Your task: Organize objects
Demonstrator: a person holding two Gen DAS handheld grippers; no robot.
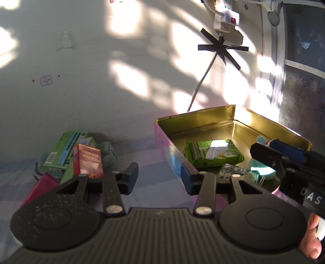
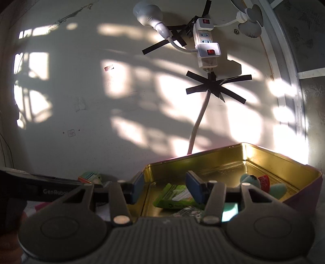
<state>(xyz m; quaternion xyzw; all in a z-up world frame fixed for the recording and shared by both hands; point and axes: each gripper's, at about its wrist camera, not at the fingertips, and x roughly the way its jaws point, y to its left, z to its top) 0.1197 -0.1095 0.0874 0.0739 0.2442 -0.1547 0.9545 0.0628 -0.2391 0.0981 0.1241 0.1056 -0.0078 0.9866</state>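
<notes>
An open gold tin (image 1: 233,121) with a pink outside stands on the cloth at the right. In it lie a green packet (image 1: 213,154), a foil wrapper (image 1: 233,172) and a teal plush toy (image 1: 262,168). My left gripper (image 1: 159,178) is open and empty, its right finger by the tin's left wall. The right gripper (image 1: 272,150) reaches over the tin from the right. In the right wrist view my right gripper (image 2: 166,188) is open above the tin (image 2: 223,158), over the green packet (image 2: 174,197), with the plush toy (image 2: 264,182) to its right.
A pile sits left of the tin: a green box (image 1: 65,150), a red box (image 1: 88,160), a pink item (image 1: 40,188) and a green pouch (image 1: 107,154). A power strip (image 1: 225,18) and its cable are taped to the wall behind.
</notes>
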